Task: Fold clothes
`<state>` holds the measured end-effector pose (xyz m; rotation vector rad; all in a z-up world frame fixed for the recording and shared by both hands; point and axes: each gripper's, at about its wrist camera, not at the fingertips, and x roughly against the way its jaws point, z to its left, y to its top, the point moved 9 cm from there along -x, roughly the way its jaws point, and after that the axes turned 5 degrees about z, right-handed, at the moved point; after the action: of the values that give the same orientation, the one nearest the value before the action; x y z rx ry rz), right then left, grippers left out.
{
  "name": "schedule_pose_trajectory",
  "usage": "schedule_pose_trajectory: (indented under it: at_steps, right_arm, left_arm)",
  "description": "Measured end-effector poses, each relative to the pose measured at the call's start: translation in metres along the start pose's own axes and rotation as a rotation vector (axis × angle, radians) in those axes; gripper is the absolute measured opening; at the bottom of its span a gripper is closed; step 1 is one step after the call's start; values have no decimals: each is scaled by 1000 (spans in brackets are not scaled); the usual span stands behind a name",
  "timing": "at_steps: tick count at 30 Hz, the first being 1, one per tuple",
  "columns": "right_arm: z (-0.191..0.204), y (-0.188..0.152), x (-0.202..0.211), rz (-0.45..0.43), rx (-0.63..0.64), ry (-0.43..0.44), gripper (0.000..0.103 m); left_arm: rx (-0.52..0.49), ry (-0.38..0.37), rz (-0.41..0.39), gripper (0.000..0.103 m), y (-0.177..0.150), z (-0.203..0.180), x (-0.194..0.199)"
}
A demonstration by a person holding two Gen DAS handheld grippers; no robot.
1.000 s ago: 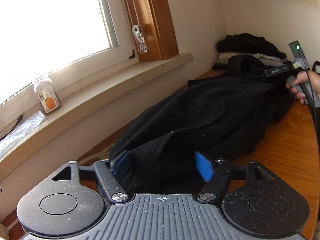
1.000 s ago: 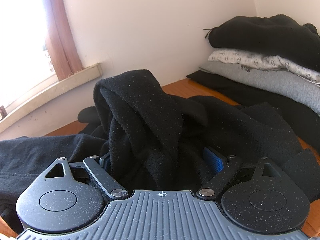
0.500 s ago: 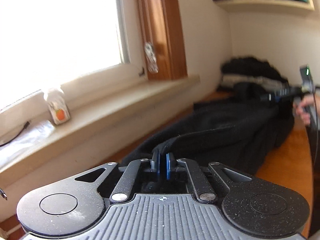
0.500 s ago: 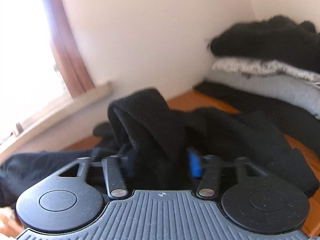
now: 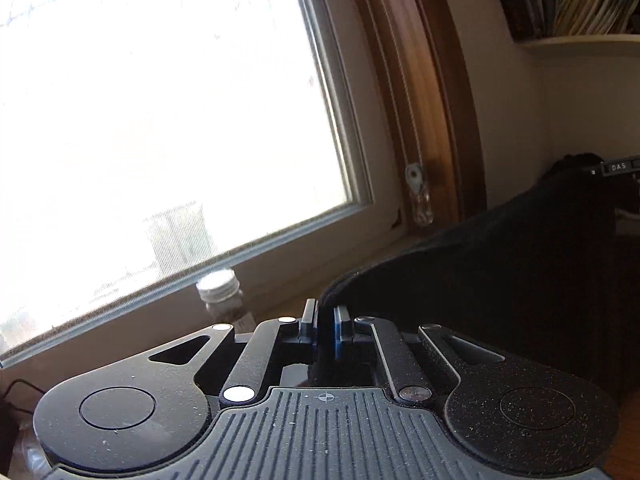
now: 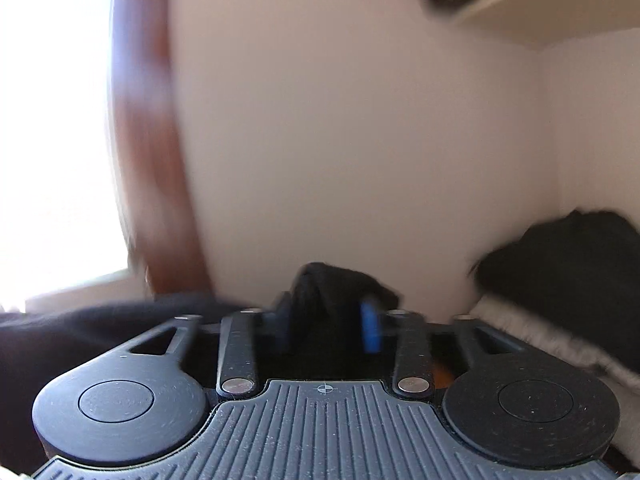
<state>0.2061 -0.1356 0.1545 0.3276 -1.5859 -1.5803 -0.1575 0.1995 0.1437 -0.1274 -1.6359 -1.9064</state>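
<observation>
A black fleece garment (image 5: 500, 280) hangs stretched between my two grippers, lifted off the wooden table. My left gripper (image 5: 326, 314) pinches a thin edge of it, the jaws easing slightly apart but still on the cloth. The garment runs up and right to the other gripper (image 5: 618, 167) at the frame's edge. In the right wrist view, which is blurred, my right gripper (image 6: 328, 314) grips a thick bunch of the black garment (image 6: 332, 292); its jaws are opening a little, and the blue pad (image 6: 370, 328) still presses the fabric.
A bright window and a sill with a white-lidded jar (image 5: 222, 296) lie to the left. A blind-cord clip (image 5: 416, 192) hangs by the wooden frame. A stack of folded clothes (image 6: 560, 264) sits in the corner under a bookshelf (image 5: 580, 40).
Both grippers closed on the black garment and rose, lifting it off the table. Both views now look higher, at the window, wall and shelf.
</observation>
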Motion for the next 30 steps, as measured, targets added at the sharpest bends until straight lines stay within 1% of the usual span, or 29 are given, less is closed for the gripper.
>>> schedule_pose_trajectory:
  at_steps: [2, 3, 4, 5, 8, 10, 11, 14, 16, 17, 19, 21, 24, 27, 30]
  right_arm:
    - [5, -15, -3, 33, 41, -5, 53]
    - [3, -23, -2, 47, 44, 4, 61]
    - [-3, -31, 0, 57, 39, 8, 66]
    - [-11, -38, 2, 69, 35, 4, 67]
    - [-42, -56, 11, 81, 39, -49, 67]
    - [-68, -67, 14, 108, 38, -100, 67]
    - [-82, -74, 14, 126, 39, -130, 67]
    - [-111, -99, 9, 222, 20, -126, 68]
    - [-118, -113, 5, 261, 34, -114, 70]
    - [-117, -117, 4, 270, 44, -111, 71]
    - [-114, -125, 2, 285, 64, -106, 78]
    - [-110, -128, -5, 309, 87, -97, 80]
    - [-102, -133, -9, 338, 115, -53, 82]
    - [-88, -132, -11, 331, 160, 7, 86]
    - [-76, -145, -17, 381, 230, 9, 88]
  left_arm:
    - [14, -24, -1, 19, -9, -5, -1]
    - [20, -37, -2, 28, -13, -8, 0]
    - [19, -52, -1, 31, -17, -12, 1]
    - [15, -69, 2, 32, -20, -17, 3]
    - [-6, -121, 3, 32, -27, -35, 8]
    - [-16, -161, -1, 47, -27, -53, 7]
    - [-20, -185, -1, 50, -28, -63, 4]
    - [-32, -266, 13, 50, -32, -98, -9]
    - [-45, -311, 33, 51, -40, -119, -21]
    - [-53, -332, 45, 51, -44, -129, -28]
    - [-57, -370, 70, 49, -55, -147, -43]
    - [-34, -411, 92, 47, -66, -158, -56]
    - [-6, -437, 103, 47, -73, -161, -70]
    - [12, -455, 110, 47, -76, -153, -76]
    - [27, -460, 110, 47, -75, -141, -75]
